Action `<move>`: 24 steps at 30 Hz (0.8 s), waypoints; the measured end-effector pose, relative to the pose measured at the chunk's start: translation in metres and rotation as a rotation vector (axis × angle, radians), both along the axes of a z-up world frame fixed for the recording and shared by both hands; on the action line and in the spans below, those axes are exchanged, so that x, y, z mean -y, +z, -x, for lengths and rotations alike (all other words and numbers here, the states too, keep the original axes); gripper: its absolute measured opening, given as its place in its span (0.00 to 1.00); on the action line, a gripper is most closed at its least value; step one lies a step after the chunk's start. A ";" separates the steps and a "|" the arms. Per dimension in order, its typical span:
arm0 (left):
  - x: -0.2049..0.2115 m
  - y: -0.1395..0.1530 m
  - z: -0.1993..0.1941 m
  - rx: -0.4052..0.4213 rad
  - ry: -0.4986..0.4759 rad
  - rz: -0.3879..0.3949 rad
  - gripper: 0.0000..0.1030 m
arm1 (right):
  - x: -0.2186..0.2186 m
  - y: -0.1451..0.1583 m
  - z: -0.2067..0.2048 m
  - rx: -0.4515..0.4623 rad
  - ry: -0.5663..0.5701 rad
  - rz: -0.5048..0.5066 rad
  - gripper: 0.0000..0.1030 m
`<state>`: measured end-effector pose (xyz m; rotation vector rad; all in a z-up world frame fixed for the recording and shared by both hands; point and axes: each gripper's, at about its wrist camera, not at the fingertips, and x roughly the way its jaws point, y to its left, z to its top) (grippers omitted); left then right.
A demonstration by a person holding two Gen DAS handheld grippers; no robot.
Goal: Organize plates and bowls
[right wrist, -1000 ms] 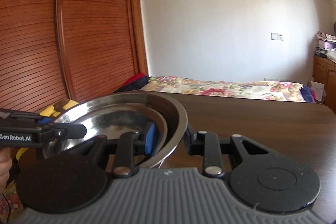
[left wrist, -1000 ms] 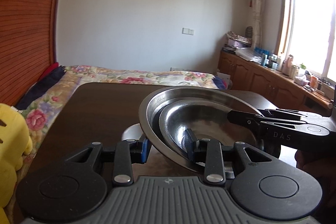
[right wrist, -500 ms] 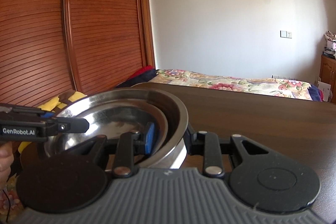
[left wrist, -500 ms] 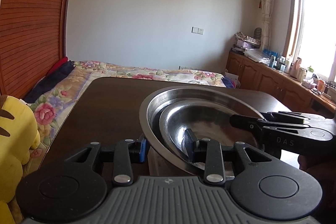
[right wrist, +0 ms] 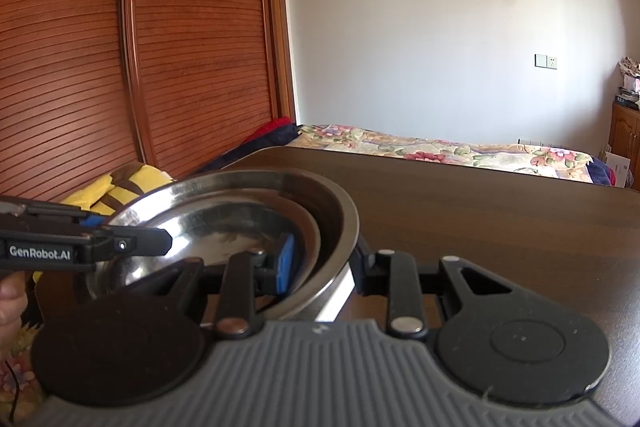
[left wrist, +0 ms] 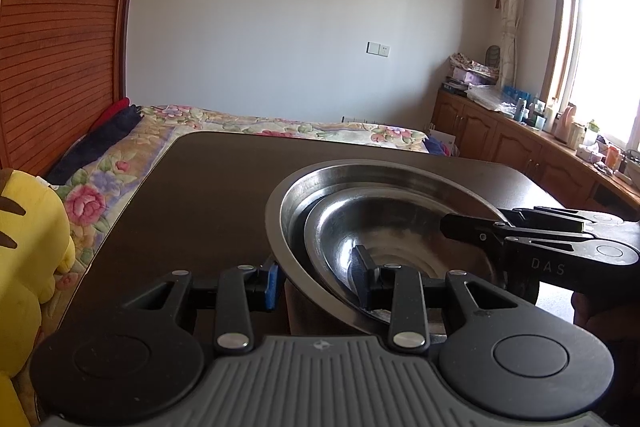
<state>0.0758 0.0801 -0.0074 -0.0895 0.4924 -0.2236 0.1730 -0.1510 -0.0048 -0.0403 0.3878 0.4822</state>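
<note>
Two steel bowls sit nested, the smaller inner bowl (left wrist: pixel 404 227) inside the larger outer bowl (left wrist: pixel 290 203), held just above the dark wooden table (left wrist: pixel 200 187). My left gripper (left wrist: pixel 316 277) is shut on their near rim, its blue pad outside and its black finger inside. In the left wrist view my right gripper (left wrist: pixel 452 227) clamps the opposite rim. The right wrist view shows the outer bowl (right wrist: pixel 344 203), the inner bowl (right wrist: pixel 224 219) and my right gripper (right wrist: pixel 324 261) shut across both walls, with the left gripper (right wrist: pixel 160 241) at the far rim.
A yellow plush toy (left wrist: pixel 28 239) lies off the table's left edge, in front of a slatted wooden wardrobe (right wrist: pixel 120 47). A floral-covered bed (left wrist: pixel 280 125) stands beyond the table's far edge. Wooden cabinets (left wrist: pixel 520 151) run under the window at the right. A hand (right wrist: pixel 12 303) holds the left gripper.
Both grippers have moved together with the nested bowls held between them, and the stack now sits a little flatter. Neither grip has changed.
</note>
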 end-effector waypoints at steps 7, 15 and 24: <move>0.003 0.000 0.000 0.001 0.012 -0.016 0.40 | 0.000 0.000 0.000 0.001 0.000 0.001 0.32; 0.003 0.002 0.000 0.001 0.042 -0.039 0.61 | 0.006 0.006 0.006 0.036 -0.028 0.000 0.46; 0.008 0.008 0.009 0.028 0.080 -0.066 0.82 | 0.021 0.011 0.015 0.064 -0.077 -0.008 0.52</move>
